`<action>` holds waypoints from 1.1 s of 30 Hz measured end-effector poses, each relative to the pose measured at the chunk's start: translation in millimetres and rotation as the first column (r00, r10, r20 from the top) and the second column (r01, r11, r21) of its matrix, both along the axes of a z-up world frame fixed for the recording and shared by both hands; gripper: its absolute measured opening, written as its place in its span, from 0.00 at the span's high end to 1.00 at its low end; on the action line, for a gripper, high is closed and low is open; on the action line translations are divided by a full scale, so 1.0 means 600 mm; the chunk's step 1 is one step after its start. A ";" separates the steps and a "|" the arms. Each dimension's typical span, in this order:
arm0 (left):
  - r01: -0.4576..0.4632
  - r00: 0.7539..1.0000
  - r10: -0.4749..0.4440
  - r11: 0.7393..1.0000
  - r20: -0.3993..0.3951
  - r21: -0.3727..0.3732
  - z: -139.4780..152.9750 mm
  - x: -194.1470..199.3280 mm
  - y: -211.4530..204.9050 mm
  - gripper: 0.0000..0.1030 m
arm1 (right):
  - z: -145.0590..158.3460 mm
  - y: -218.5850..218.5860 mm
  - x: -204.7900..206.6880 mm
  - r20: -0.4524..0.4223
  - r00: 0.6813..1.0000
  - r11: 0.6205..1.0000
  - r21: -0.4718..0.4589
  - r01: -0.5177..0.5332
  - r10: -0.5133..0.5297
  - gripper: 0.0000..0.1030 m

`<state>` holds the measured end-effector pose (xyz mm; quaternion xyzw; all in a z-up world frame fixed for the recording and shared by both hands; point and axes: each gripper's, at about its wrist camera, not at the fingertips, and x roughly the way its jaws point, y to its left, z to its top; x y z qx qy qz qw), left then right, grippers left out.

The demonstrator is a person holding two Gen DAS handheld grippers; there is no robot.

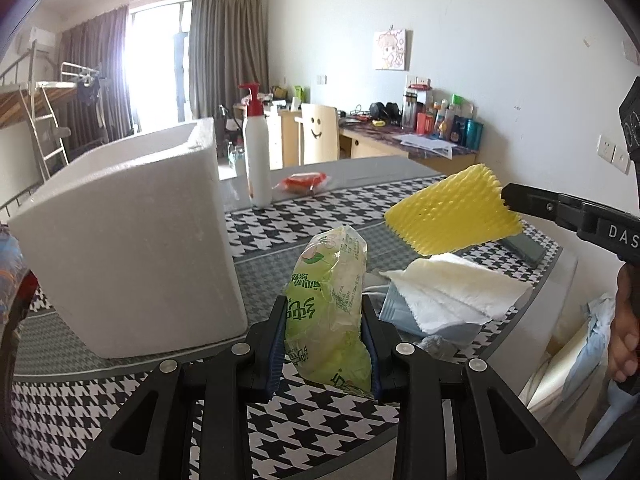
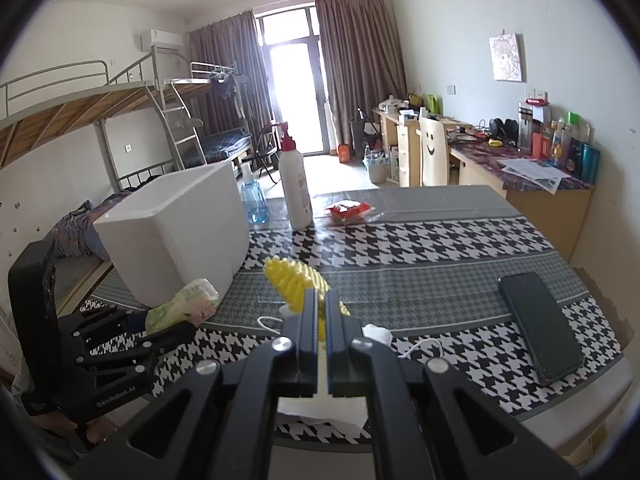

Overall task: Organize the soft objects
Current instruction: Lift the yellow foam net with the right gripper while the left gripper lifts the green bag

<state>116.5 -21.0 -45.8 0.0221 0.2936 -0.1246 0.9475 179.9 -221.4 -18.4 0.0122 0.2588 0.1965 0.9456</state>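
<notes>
"DAS…" in white, cut off by frame edge, on right claw point(image 1: 505, 196) arm. "GenRobot.AI" on left claw point(image 2: 168, 322) body. Green tissue pack point(image 1: 328, 312): green print, unreadable.

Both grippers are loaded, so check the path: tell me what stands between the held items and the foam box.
Nothing visible does. The left gripper holds the green pack beside the foam box, the right gripper the yellow net; only the box's wall must be cleared.

Two close wrist views along fingers, angled down, sharing table point(image 1: 312, 216) and foam box point(image 2: 176, 236).
</notes>
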 end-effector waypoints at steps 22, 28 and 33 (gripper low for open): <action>-0.005 0.995 0.006 1.000 0.099 -0.018 0.064 -0.005 0.005 0.67 | 0.029 -0.004 -0.003 0.062 0.998 1.000 0.016 -0.006 0.005 0.96; -0.004 0.993 0.007 1.000 0.121 -0.024 0.076 -0.004 0.009 0.67 | 0.040 0.000 -0.001 0.085 0.996 1.000 0.015 -0.014 0.012 0.96; -0.004 0.991 0.008 1.000 0.135 -0.026 0.085 -0.003 0.011 0.67 | 0.049 0.003 0.000 0.103 0.995 1.000 0.017 -0.017 0.015 0.96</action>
